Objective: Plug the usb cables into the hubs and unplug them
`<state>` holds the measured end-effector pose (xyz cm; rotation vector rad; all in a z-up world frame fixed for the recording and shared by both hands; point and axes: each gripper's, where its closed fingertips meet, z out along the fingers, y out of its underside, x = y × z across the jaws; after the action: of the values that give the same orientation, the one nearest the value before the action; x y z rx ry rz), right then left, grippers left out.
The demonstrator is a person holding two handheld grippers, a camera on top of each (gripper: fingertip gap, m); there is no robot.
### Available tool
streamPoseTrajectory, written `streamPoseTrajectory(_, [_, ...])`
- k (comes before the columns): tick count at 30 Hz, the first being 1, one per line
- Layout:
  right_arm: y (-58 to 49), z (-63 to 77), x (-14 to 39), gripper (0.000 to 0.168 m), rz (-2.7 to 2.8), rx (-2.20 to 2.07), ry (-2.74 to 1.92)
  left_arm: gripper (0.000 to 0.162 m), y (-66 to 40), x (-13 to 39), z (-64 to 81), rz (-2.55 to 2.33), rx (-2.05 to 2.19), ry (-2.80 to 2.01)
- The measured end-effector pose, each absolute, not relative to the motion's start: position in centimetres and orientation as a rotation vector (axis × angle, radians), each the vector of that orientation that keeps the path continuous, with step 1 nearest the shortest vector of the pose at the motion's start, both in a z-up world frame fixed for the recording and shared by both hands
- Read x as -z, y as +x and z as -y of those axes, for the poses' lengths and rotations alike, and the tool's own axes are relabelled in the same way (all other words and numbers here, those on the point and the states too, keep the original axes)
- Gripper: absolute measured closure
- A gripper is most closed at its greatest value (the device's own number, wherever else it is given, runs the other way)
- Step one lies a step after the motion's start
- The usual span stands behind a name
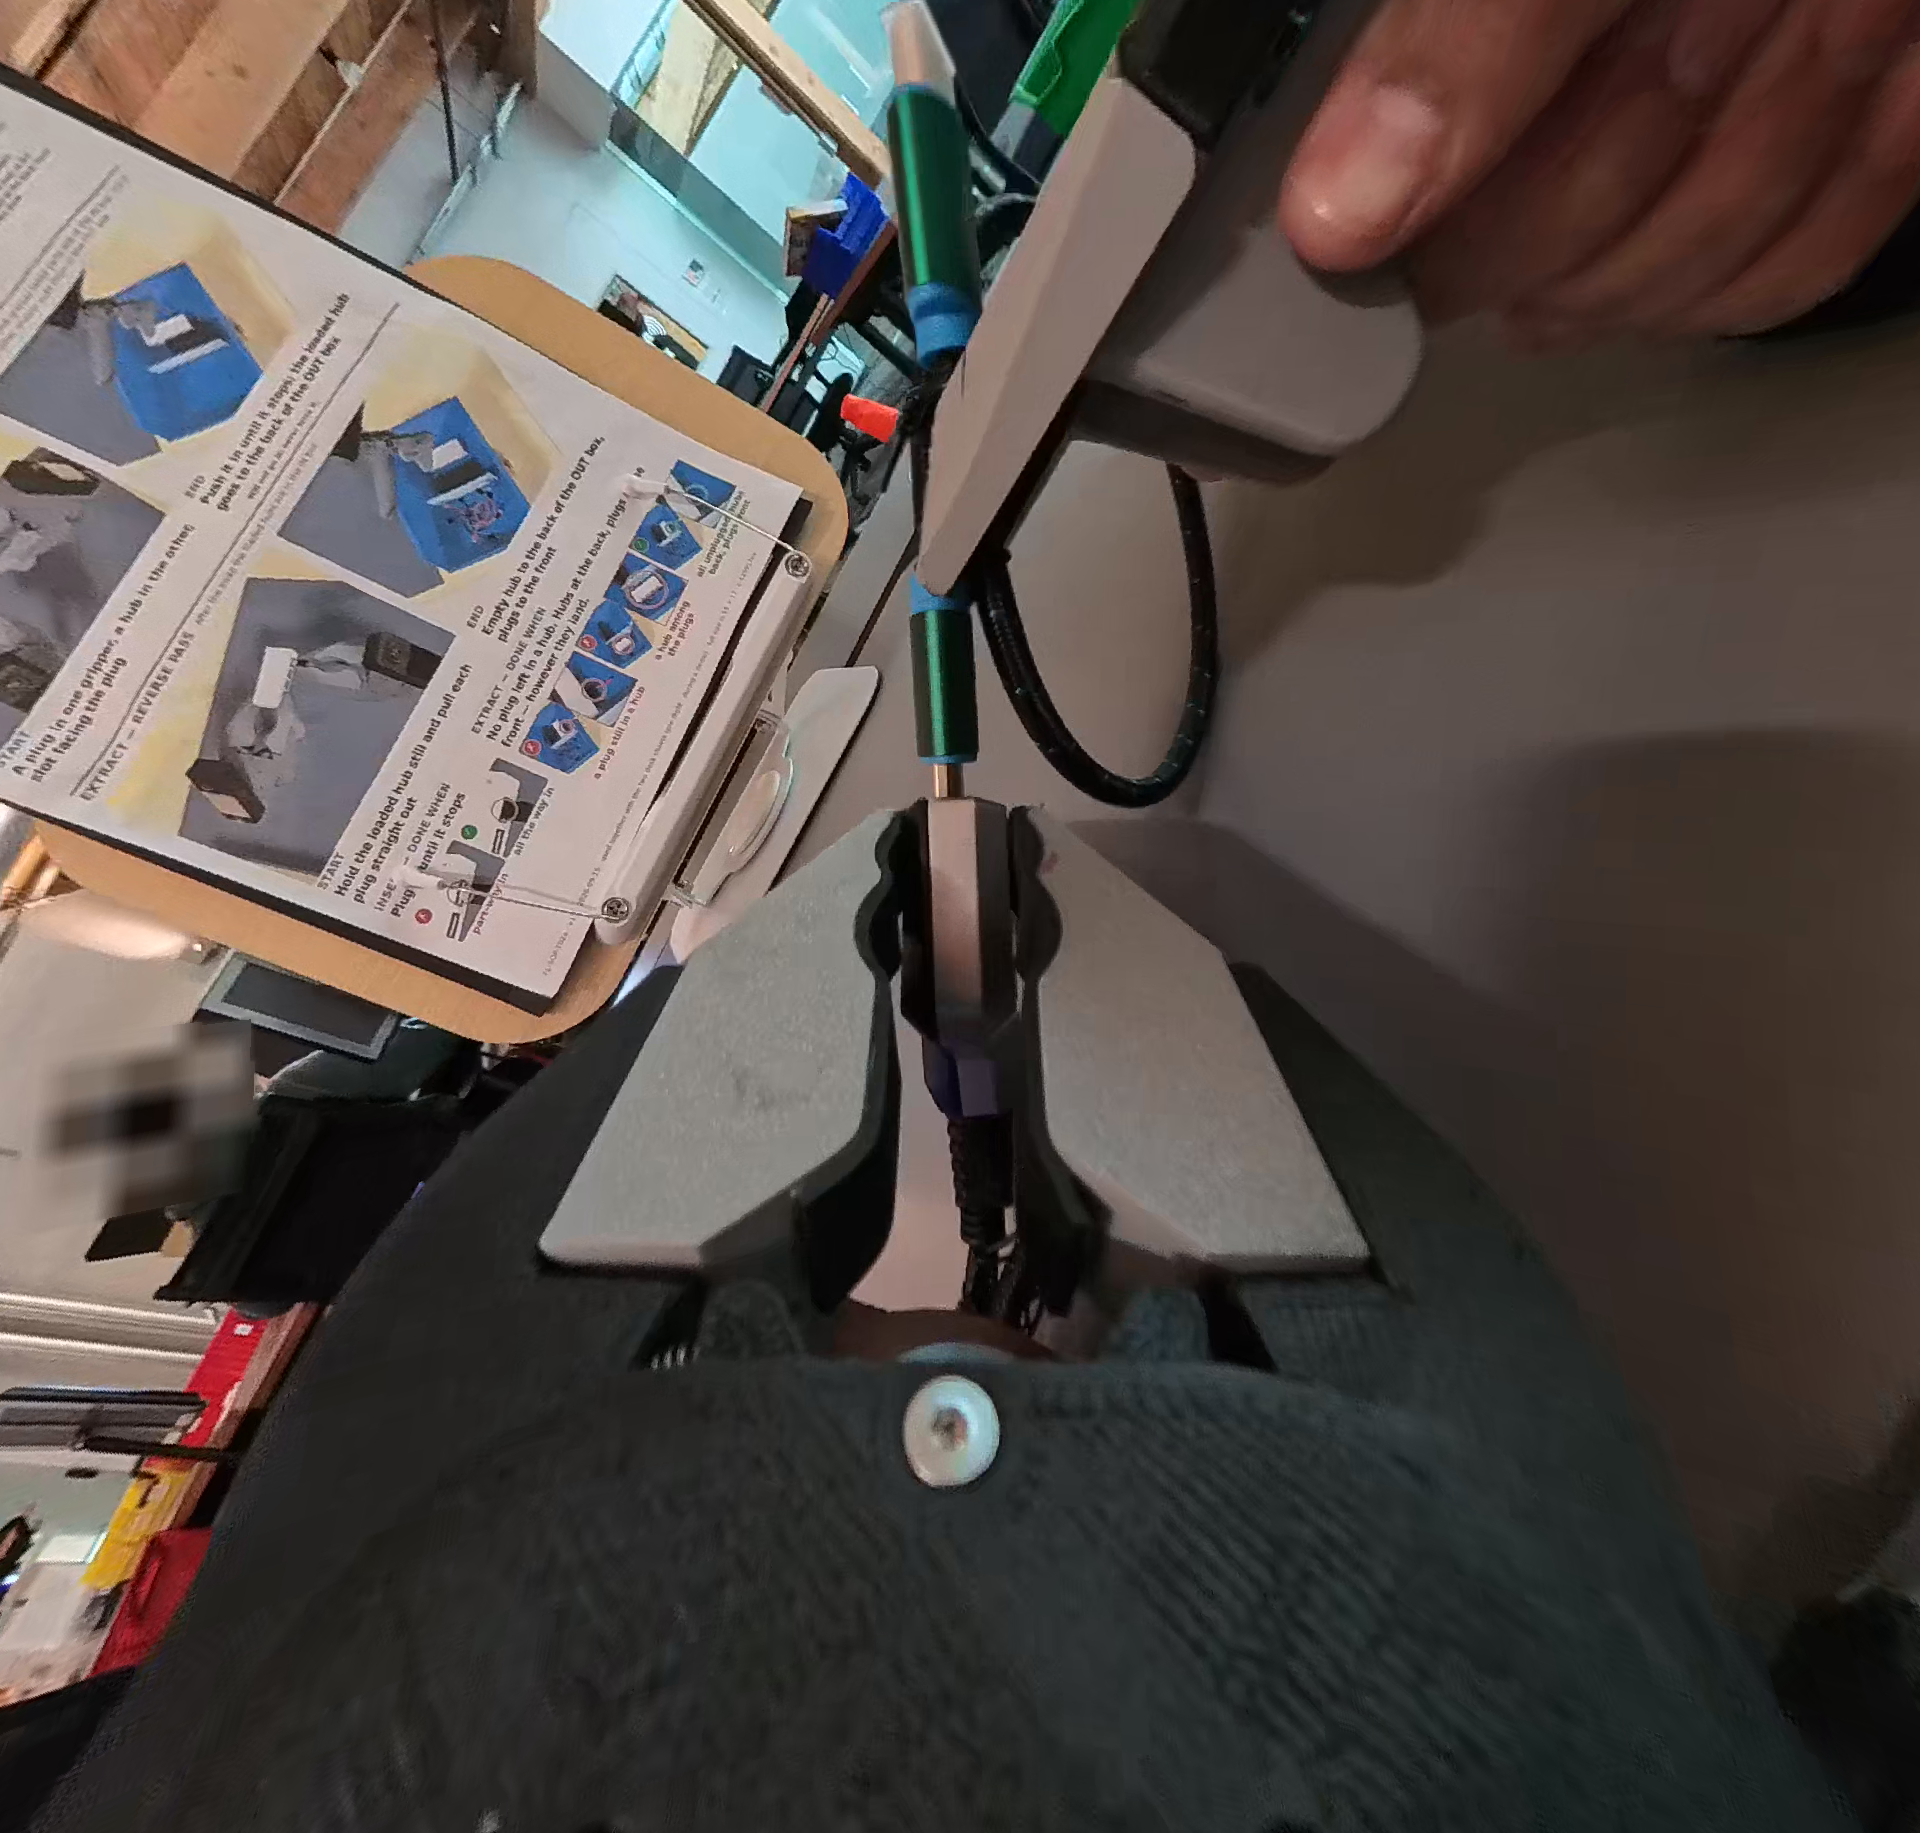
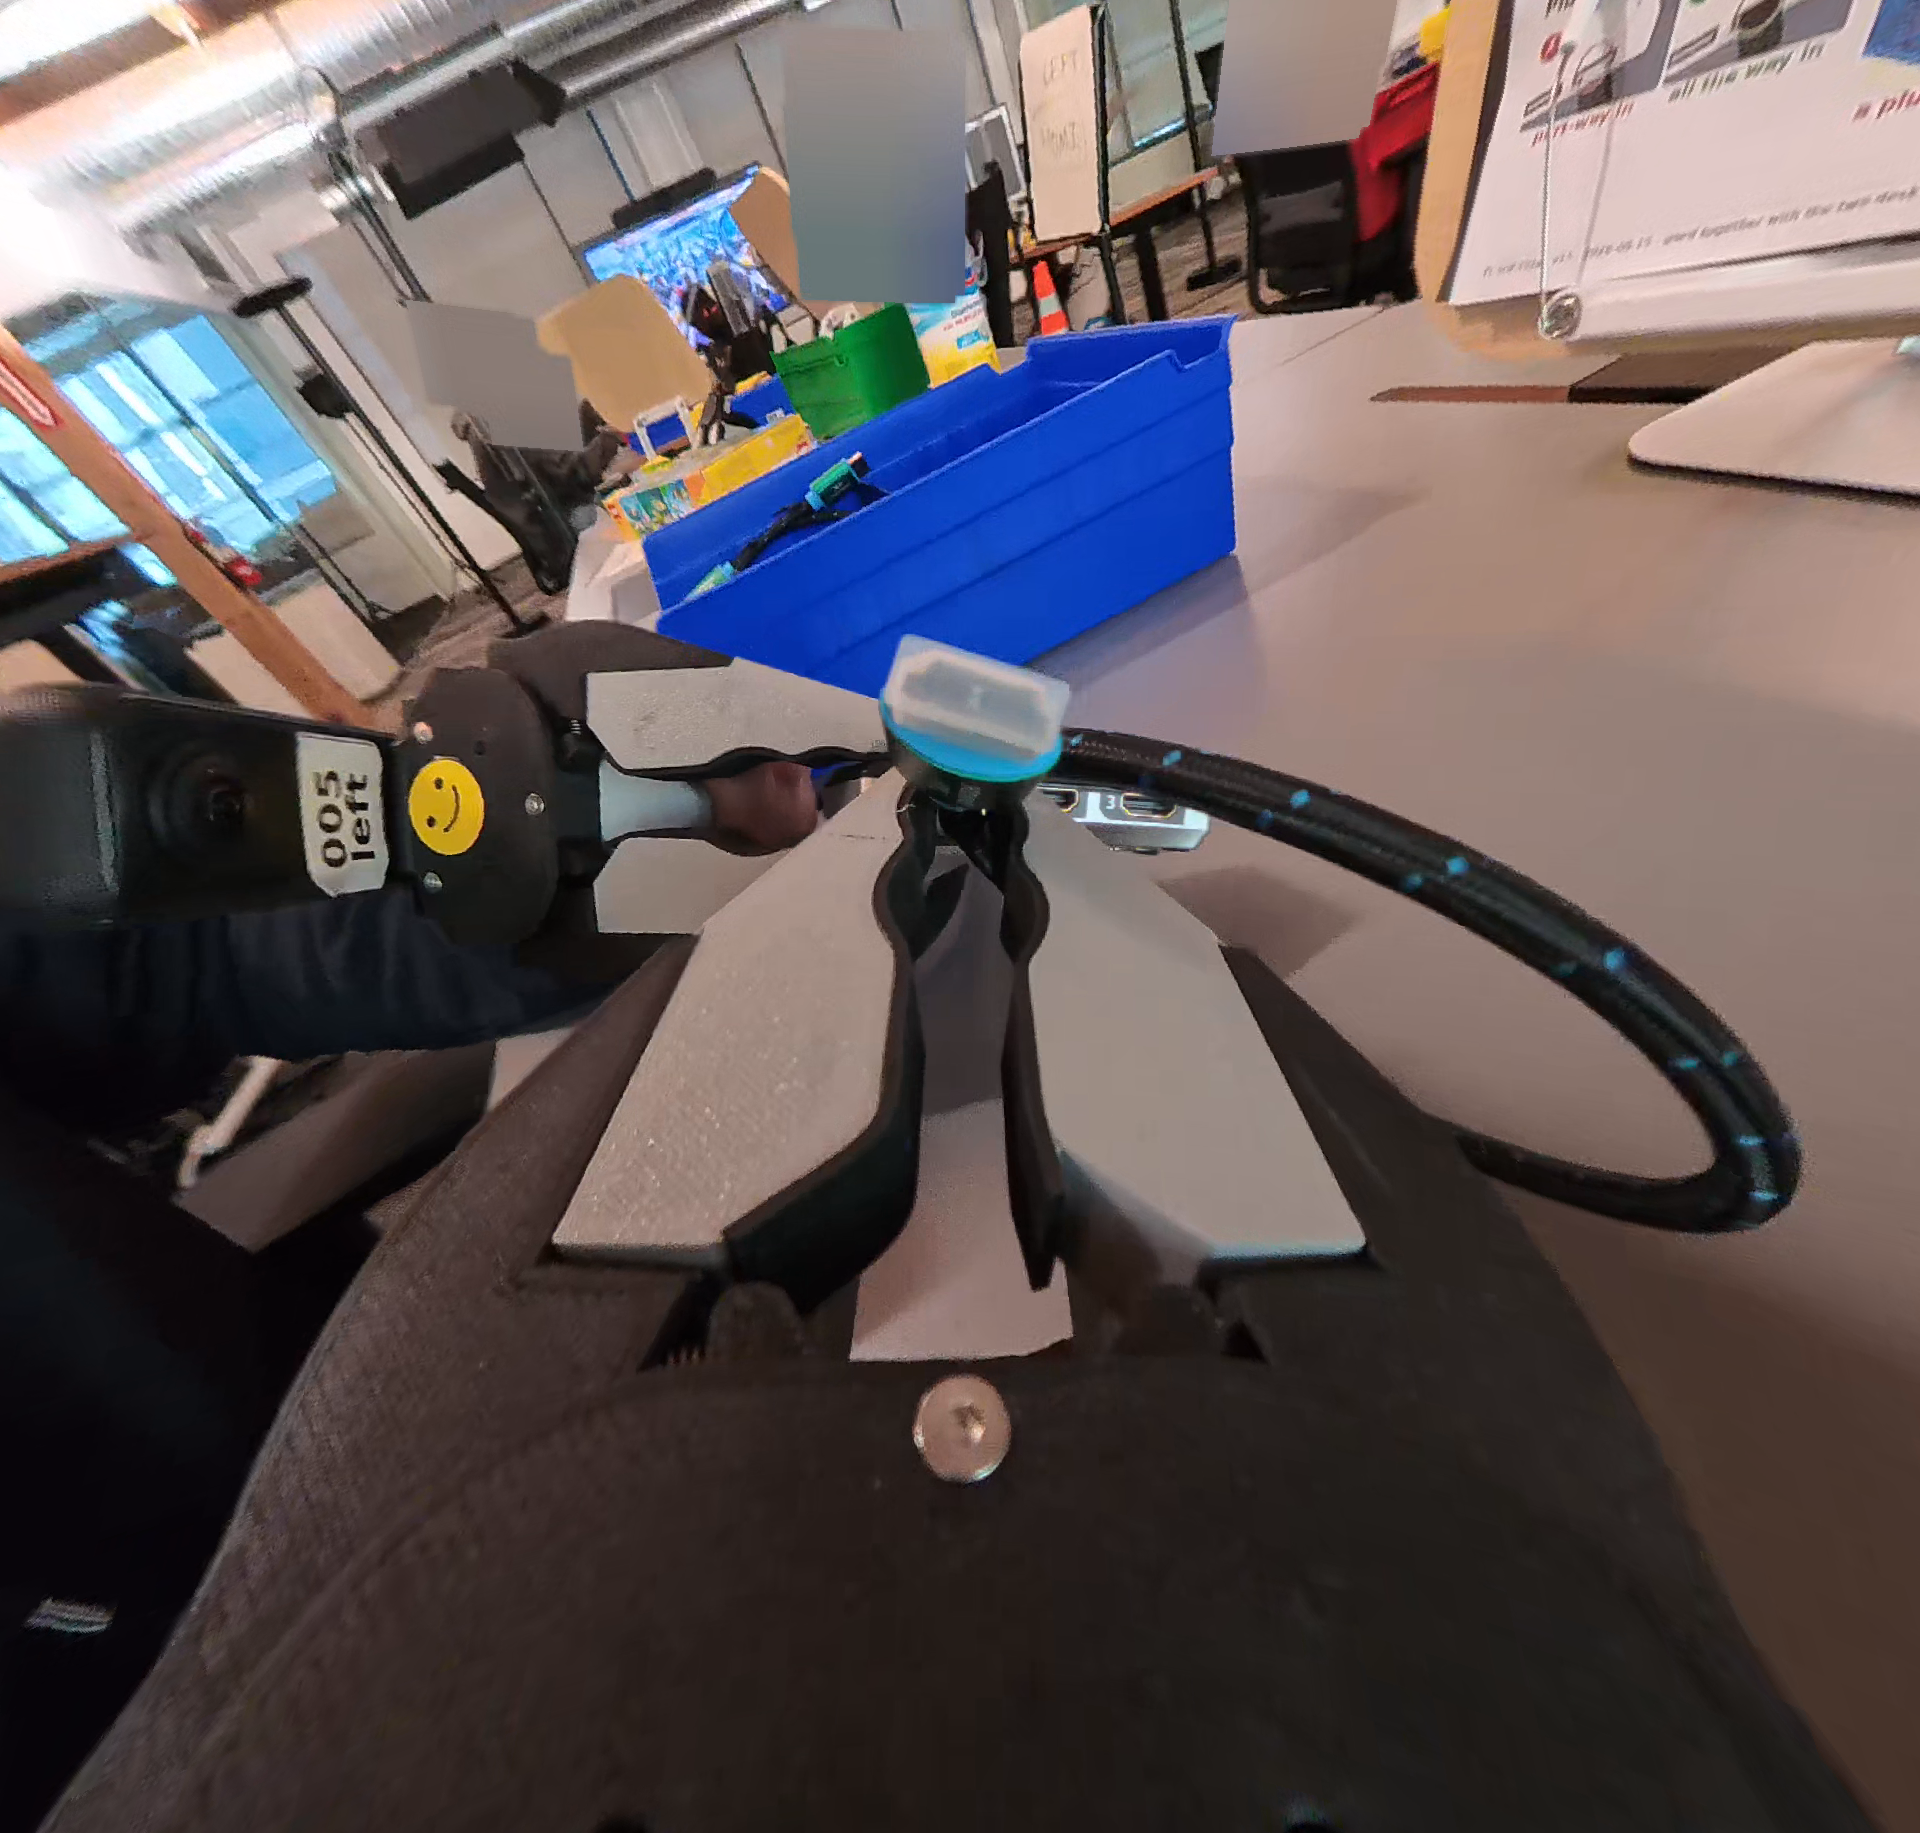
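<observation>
My left gripper [image 1: 961, 827] is shut on a thin grey hub [image 1: 961, 900], with the hub's dark cable running back between the fingers. A green plug [image 1: 940, 692] with a blue band points down at the hub, and its metal tip meets the hub's front edge. My right gripper [image 2: 961, 827] is shut on that plug's rear end; it also shows in the left wrist view [image 1: 940, 583], held by a hand [image 1: 1610, 121]. The cable's other green plug [image 1: 930, 183] wears a clear cap [image 2: 971, 703]. The black braided cable [image 2: 1558, 962] loops to the right. The left gripper [image 2: 831, 786] and hub ports [image 2: 1132, 812] show in the right wrist view.
A blue bin [image 2: 987, 516] holding more cables stands behind on the grey table [image 2: 1507, 692]. A green bin [image 2: 852, 365] is farther back. A clipboard with an instruction sheet [image 1: 416, 588] stands on a white base [image 2: 1787, 422] at the table's edge. Both grippers' tips are close together, under 4 cm apart.
</observation>
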<state>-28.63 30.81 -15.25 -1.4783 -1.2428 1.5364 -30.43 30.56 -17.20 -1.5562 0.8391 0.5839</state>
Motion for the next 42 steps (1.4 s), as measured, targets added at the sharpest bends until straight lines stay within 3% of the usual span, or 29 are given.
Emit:
streamPoseTrajectory(4, [-28.4, -31.6, 14.5, 0.159, 1.149, -1.745, -1.521, 0.146, -30.1, 16.6, -30.9, -0.807, -0.486, -1.542])
streamPoseTrajectory(12, [-28.1, -31.9, 15.1, 0.154, 1.263, -1.672, -1.557, 0.145, -29.8, 16.9, -30.9, -0.873, -0.521, -1.506])
streamPoseTrajectory(19, [-28.3, -31.5, 15.1, 0.156, 1.128, -1.981, -1.632, 0.146, -29.9, 16.7, -30.9, -0.892, -0.587, -1.483])
streamPoseTrajectory(26, [-28.5, -31.6, 16.5, 0.164, 1.484, -1.168, -1.426, 0.146, -30.0, 17.2, -30.9, -0.887, -0.573, -1.527])
streamPoseTrajectory(33, [-27.9, -31.3, 14.9, 0.159, 1.336, -1.666, -1.479, 0.146, -29.5, 16.1, -30.9, -0.855, -0.501, -1.475])
streamPoseTrajectory(35, [-27.7, -32.0, 14.2, 0.15, 1.237, -1.766, -1.507, 0.145, -29.8, 16.0, -31.0, -0.837, -0.493, -1.483])
streamPoseTrajectory(39, [-27.7, -32.3, 13.8, 0.155, 1.182, -1.827, -1.512, 0.145, -29.9, 15.7, -30.9, -0.823, -0.481, -1.48])
streamPoseTrajectory(42, [-28.4, -32.6, 14.2, 0.138, 1.194, -1.742, -1.542, 0.145, -29.8, 15.9, -30.9, -0.834, -0.483, -1.481])
